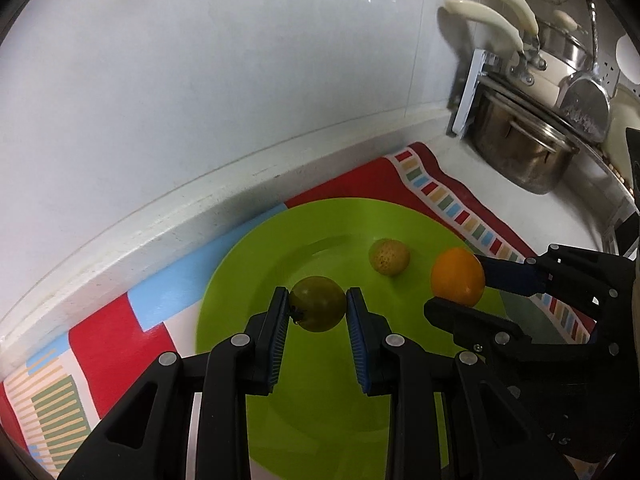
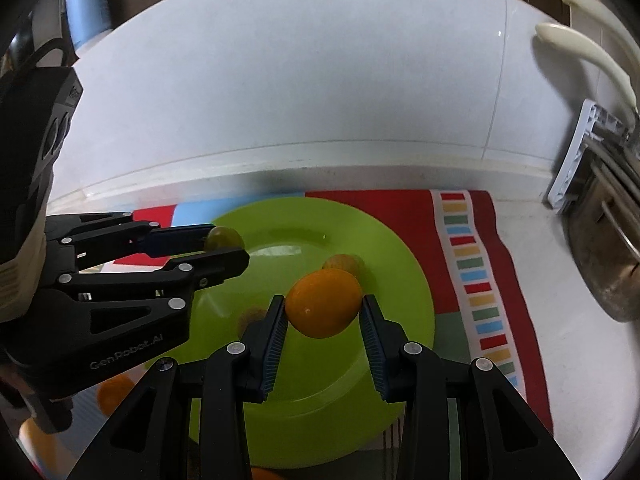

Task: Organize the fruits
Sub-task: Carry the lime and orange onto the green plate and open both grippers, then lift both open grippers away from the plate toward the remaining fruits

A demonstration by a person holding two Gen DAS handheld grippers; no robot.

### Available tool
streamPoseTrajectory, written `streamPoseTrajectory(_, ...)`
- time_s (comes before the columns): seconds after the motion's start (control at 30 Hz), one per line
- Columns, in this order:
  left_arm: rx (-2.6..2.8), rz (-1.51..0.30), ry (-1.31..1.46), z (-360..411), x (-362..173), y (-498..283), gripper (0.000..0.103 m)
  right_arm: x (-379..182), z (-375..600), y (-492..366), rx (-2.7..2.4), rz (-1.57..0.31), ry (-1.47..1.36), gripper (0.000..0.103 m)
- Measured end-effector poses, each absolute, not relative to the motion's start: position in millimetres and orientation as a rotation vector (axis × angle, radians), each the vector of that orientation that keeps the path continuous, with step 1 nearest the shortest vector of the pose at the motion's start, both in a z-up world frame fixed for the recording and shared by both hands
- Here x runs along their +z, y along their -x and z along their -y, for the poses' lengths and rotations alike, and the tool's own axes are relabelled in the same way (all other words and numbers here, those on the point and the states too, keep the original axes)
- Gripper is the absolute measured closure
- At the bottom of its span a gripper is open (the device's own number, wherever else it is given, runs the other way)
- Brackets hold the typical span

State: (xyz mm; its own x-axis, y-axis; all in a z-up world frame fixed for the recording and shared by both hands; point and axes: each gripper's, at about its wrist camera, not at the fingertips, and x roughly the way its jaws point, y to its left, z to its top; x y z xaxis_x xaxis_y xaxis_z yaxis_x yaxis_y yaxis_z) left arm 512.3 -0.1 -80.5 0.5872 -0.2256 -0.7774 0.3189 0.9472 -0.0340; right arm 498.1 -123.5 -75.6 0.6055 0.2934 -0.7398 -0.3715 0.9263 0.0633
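A lime-green plate (image 1: 248,280) (image 2: 400,280) lies on a colourful cloth. My left gripper (image 1: 318,300) is shut on a dark green round fruit (image 1: 318,304) and holds it over the plate; it also shows in the right wrist view (image 2: 224,246), with the green fruit (image 2: 222,238) between its fingers. My right gripper (image 2: 323,308) is shut on an orange fruit (image 2: 324,304) above the plate; it also shows in the left wrist view (image 1: 456,280), gripping the orange (image 1: 458,276). A small yellow-green speckled fruit (image 1: 389,257) (image 2: 342,263) lies on the plate.
The cloth (image 1: 120,336) (image 2: 472,264) has red, blue and striped patches and lies against a white wall. Steel pots (image 1: 528,148) (image 2: 608,248) with cream handles stand at the right. More orange fruits (image 2: 114,394) lie at the lower left. A blue bottle (image 2: 88,8) stands far left.
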Motion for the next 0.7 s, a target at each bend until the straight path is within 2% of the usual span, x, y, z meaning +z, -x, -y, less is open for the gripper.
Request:
streamPoseTrajectory(0.07,-0.322,-0.891,-0.116,1.1,-81.2,-512.7,0.073,-77.6,123.7,-500.0,0.387,-0.841,0.097,0.065)
streamPoseTrajectory(0.13,-0.319,-0.885,-0.120,1.4,-80.0,-512.3,0.064,-78.0,124.6,-500.0,0.385,-0.841,0.091,0.065)
streamPoseTrajectory(0.27,-0.296,-0.867,-0.118,-3.7,-73.1,-506.8,0.062,-77.2,128.8,-501.7,0.361,-0.843,0.084,0.064)
streamPoseTrajectory(0.3,-0.291,-0.864,-0.116,-4.9,-71.0,-504.7,0.058,-75.2,130.5,-500.1,0.359,-0.838,0.078,0.064)
streamPoseTrajectory(0.37,-0.284,-0.854,-0.114,-8.0,-65.9,-497.8,0.056,-70.4,132.1,-495.9,0.354,-0.829,0.075,0.059)
streamPoseTrajectory(0.5,-0.263,-0.824,-0.110,-14.8,-52.4,-480.0,0.048,-54.5,134.2,-479.3,0.338,-0.790,0.075,0.058)
streamPoseTrajectory(0.7,-0.244,-0.769,-0.096,-26.9,-26.2,-445.8,0.042,-26.6,138.8,-448.2,0.317,-0.729,0.059,0.050)
